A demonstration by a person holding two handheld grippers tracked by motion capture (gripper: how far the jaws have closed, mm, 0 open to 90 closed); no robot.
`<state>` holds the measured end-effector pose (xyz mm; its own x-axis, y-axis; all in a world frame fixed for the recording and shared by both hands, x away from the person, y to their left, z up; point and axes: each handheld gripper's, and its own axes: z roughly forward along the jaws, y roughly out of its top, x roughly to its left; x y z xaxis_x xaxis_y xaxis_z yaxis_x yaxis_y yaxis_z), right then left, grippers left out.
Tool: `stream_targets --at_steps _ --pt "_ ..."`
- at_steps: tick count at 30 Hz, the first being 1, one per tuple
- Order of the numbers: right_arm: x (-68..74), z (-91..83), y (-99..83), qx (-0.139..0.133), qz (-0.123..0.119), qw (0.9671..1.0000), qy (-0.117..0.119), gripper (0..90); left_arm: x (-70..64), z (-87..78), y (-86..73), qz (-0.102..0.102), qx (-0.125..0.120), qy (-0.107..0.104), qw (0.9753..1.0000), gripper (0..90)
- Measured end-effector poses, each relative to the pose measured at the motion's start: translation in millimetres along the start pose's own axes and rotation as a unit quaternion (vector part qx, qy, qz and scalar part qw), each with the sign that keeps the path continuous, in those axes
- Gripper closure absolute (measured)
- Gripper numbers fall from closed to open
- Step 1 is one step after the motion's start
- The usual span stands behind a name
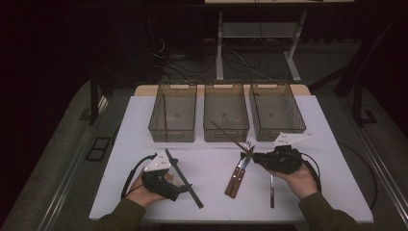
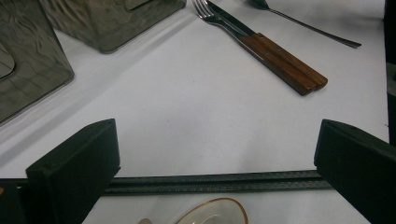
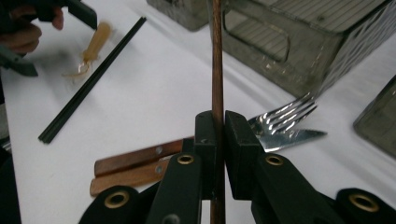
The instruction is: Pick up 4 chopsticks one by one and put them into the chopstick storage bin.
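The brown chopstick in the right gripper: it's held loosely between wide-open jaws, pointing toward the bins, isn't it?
Not quite. The right gripper is shut on the brown chopstick, jaws pressed against it on both sides, as the right gripper view shows. It does point toward the bins.

The white table (image 1: 207, 163) carries three mesh bins (image 1: 224, 118), black chopsticks (image 1: 185, 180), wood-handled fork and knife (image 1: 236, 178), and a spoon (image 1: 272, 190).

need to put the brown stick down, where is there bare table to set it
Widest bare patch: the white table between the black chopsticks and the wood-handled fork and knife. A bare strip also runs before the left bin. It is crowded by the right hand-held gripper, which holds the brown stick over fork, knife and spoon.
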<state>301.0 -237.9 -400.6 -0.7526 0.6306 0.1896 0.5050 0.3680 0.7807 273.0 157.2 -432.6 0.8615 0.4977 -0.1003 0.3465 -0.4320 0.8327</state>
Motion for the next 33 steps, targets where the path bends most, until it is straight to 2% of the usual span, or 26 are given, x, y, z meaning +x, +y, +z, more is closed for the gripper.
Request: stream_targets --at_steps 5,15,26,33 --pt "-2.6 2.8 7.6 -0.008 0.011 0.9999 -0.001 83.6 0.1 0.3 -0.1 -0.002 -0.001 0.0 1.0 0.0" --pt "-2.4 15.5 23.9 -0.026 0.012 0.9996 0.005 83.6 0.5 0.2 -0.2 -0.001 -0.001 -0.001 1.0 0.0" --pt "5.8 30.2 41.6 -0.04 0.011 0.999 0.016 83.6 1.3 0.9 -0.3 -0.001 0.0 0.001 1.0 0.0" --pt "8.8 41.6 54.7 -0.05 0.01 0.9986 0.014 83.6 0.9 1.1 -0.5 0.0 0.003 0.001 1.0 0.0"
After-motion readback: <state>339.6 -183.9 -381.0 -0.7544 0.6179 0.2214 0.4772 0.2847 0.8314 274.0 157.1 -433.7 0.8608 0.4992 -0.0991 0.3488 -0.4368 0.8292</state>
